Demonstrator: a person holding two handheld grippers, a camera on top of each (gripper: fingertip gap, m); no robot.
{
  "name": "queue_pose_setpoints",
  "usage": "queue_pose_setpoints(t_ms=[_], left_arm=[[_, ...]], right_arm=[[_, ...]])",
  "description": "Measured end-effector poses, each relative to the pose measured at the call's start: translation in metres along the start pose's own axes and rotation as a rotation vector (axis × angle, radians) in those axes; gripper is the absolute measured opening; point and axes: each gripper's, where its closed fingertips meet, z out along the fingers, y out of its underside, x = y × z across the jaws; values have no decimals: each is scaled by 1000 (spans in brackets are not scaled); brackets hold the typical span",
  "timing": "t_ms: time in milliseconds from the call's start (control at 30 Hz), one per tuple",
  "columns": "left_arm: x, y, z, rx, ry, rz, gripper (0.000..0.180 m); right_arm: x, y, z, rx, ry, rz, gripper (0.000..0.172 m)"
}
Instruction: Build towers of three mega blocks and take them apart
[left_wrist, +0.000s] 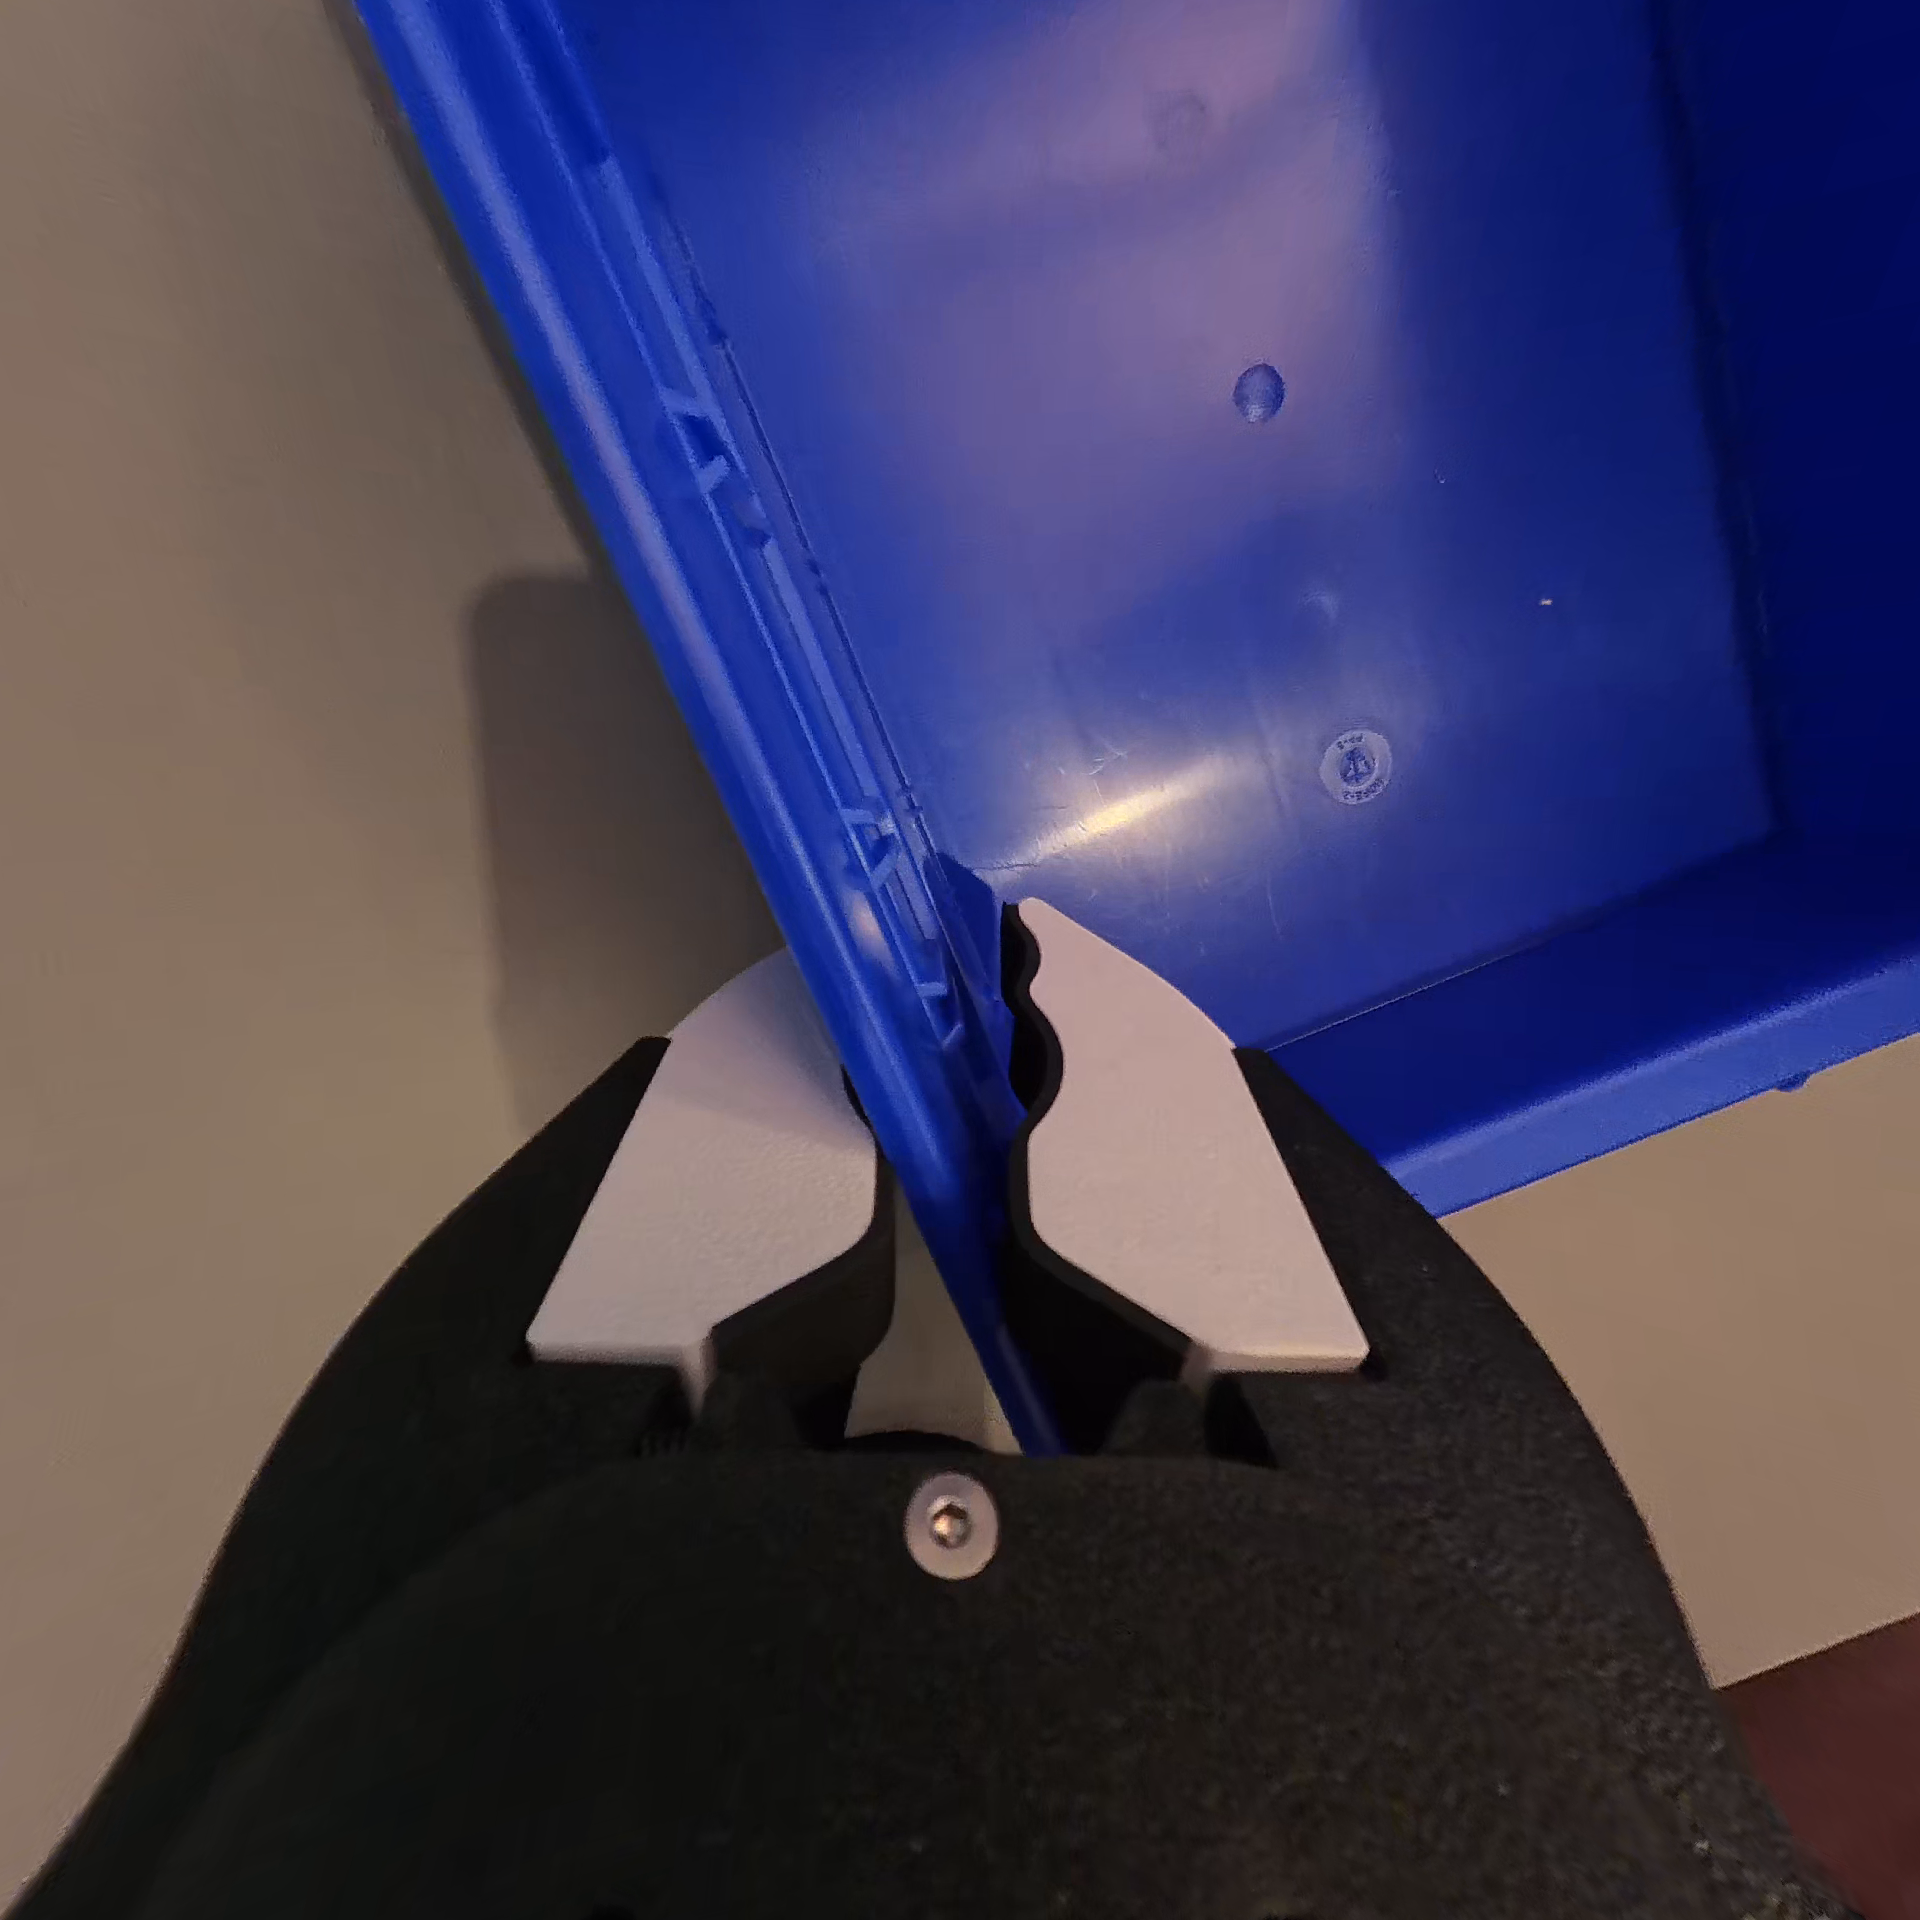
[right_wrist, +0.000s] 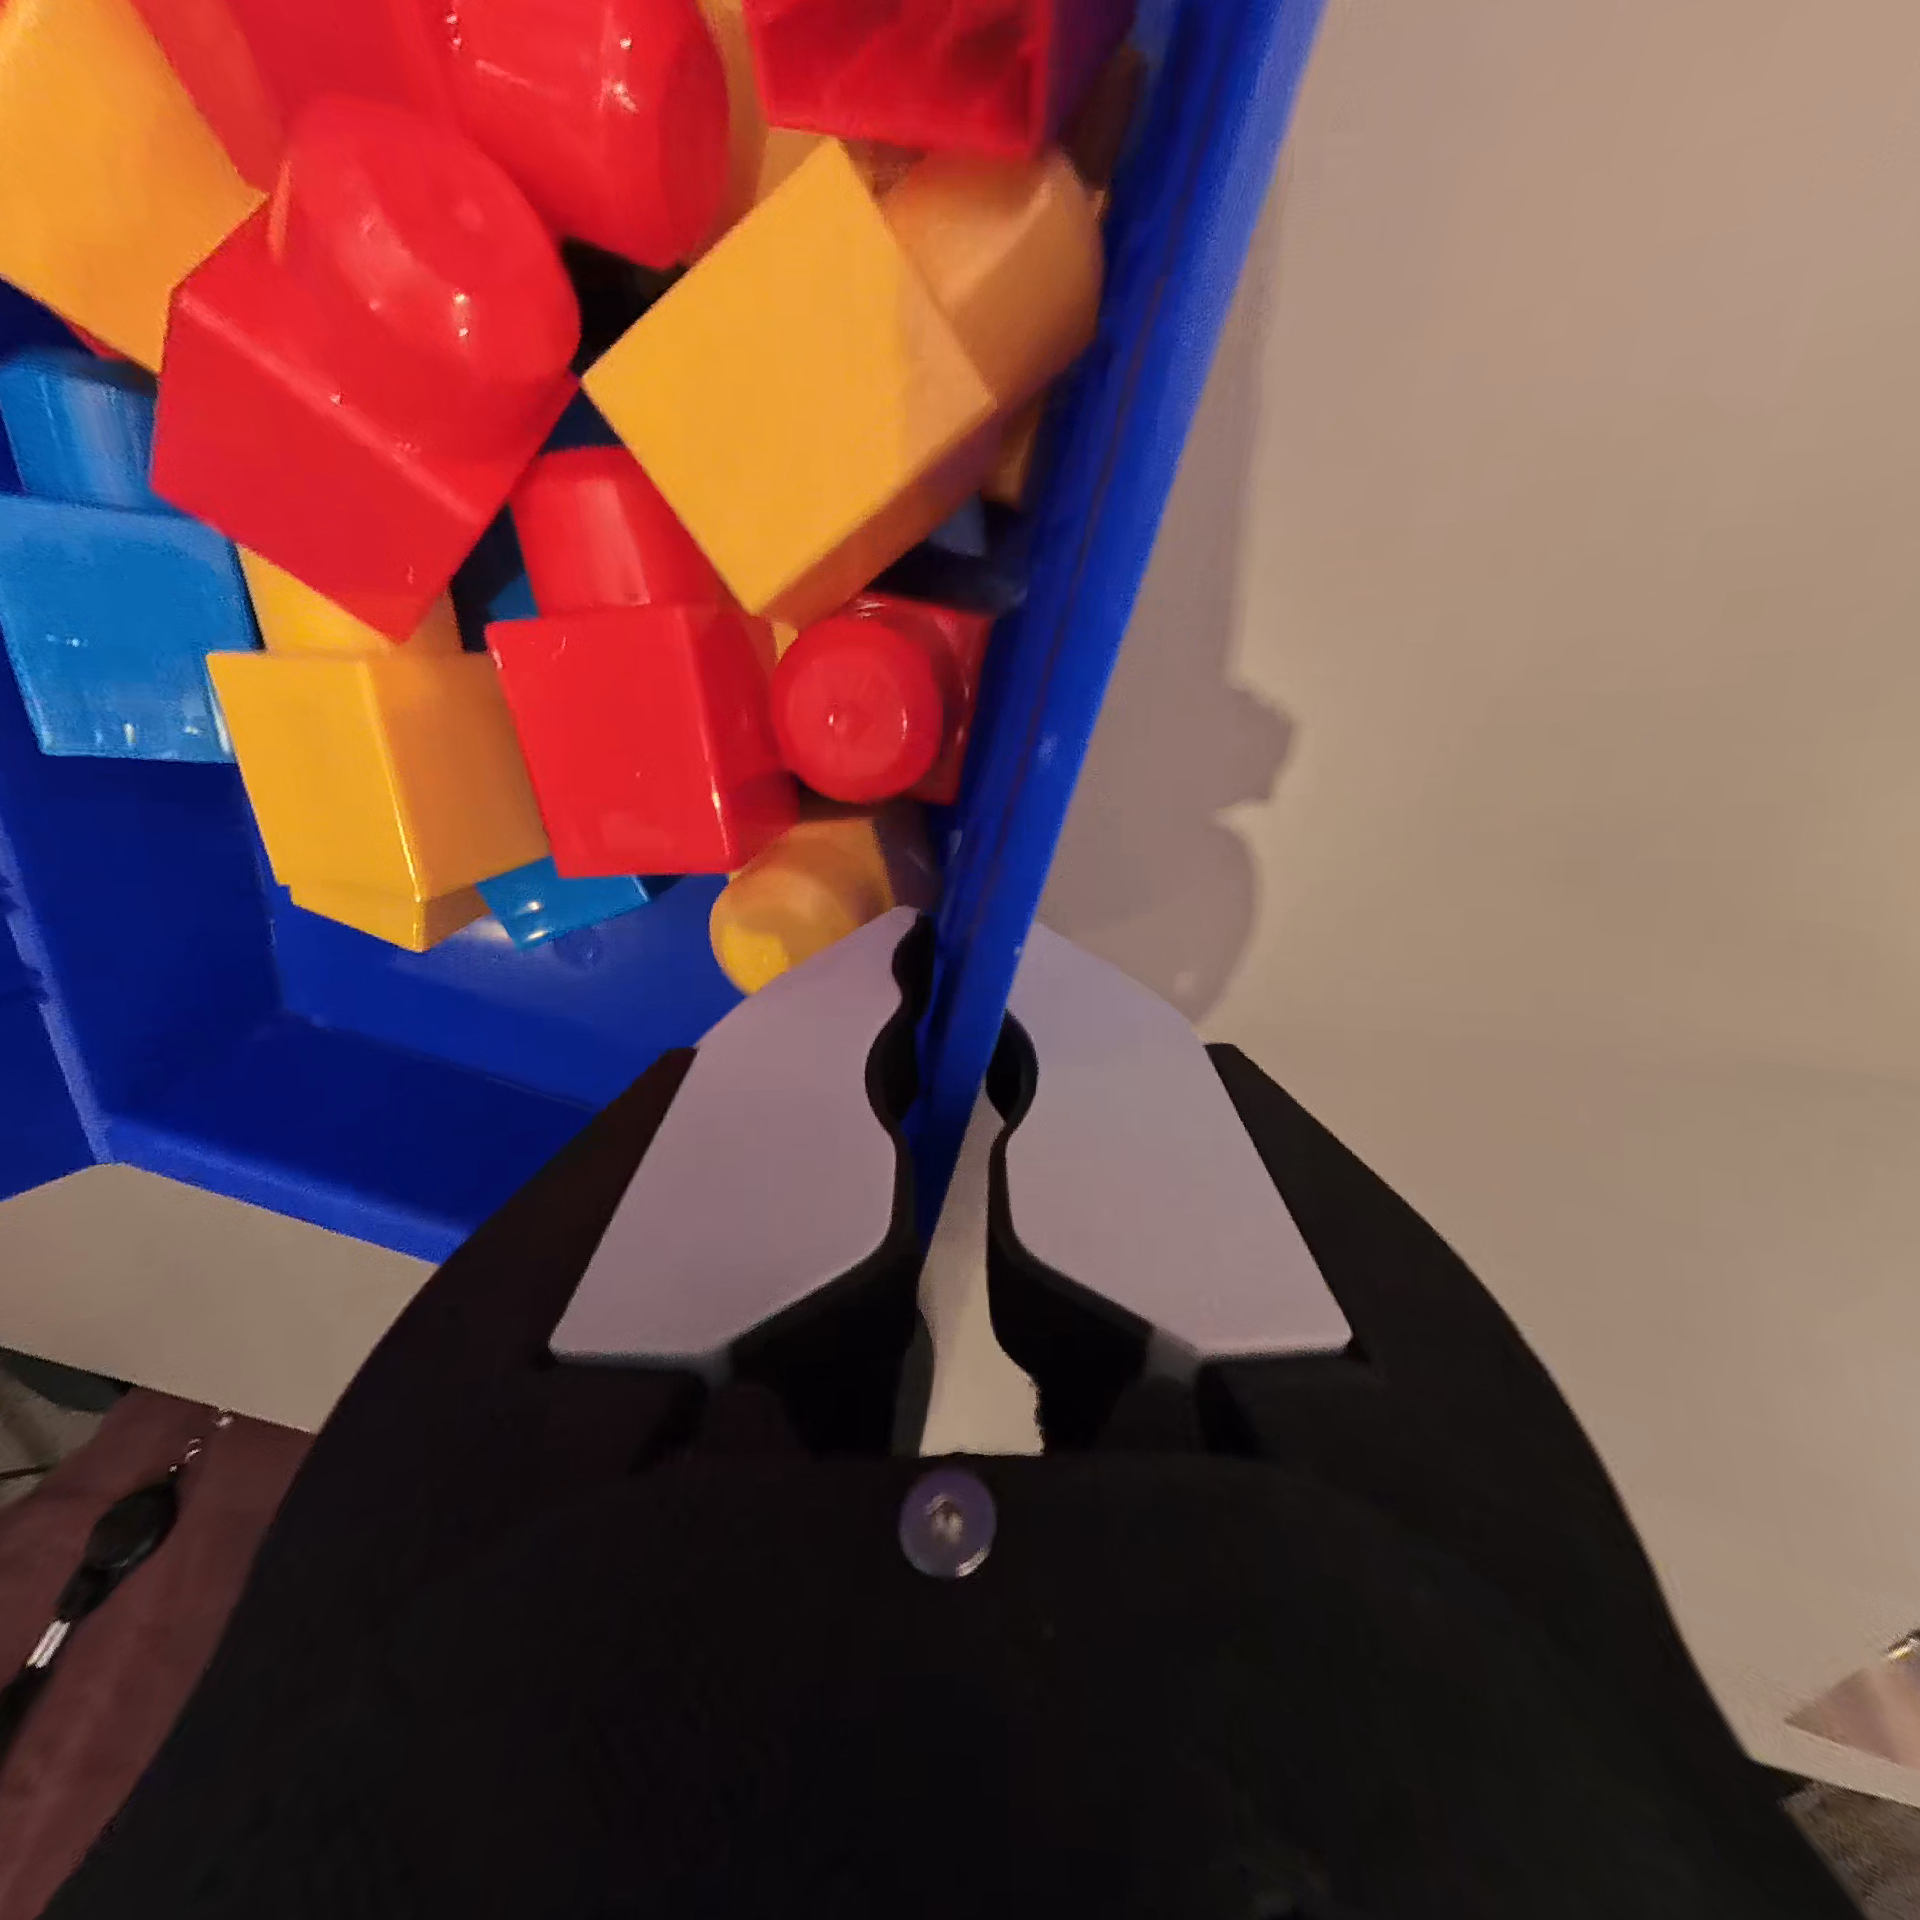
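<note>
both claws clenched on opposite walls of the blue bin (left_wrist: 1299, 520), left gripper's (left_wrist: 940, 997) outer fingertip hidden behind the rim

A smooth off-white worktop (right_wrist: 1558, 520) carried soft shadows under warm, dim light; a dark brown floor (right_wrist: 62, 1621) showed beyond its edge.

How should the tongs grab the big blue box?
By the thin side walls of the blue box, from above, one finger inside and one outside. The left tongs and right tongs already pinch opposite walls this way.
</note>
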Motion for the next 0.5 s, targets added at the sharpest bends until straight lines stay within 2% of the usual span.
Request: queue_pose_setpoints(t_ms=[167, 267, 500], left_arm=[[25, -4, 5, -13, 28, 41, 20], [43, -2, 13, -47, 99, 48, 22], [56, -8, 16, -6, 150, 66, 28]], right_arm=[[1, 0, 4, -50, 30, 0, 13], [2, -1, 6, -60, 56, 4, 14], [3, -4, 11, -49, 35, 35, 12]])
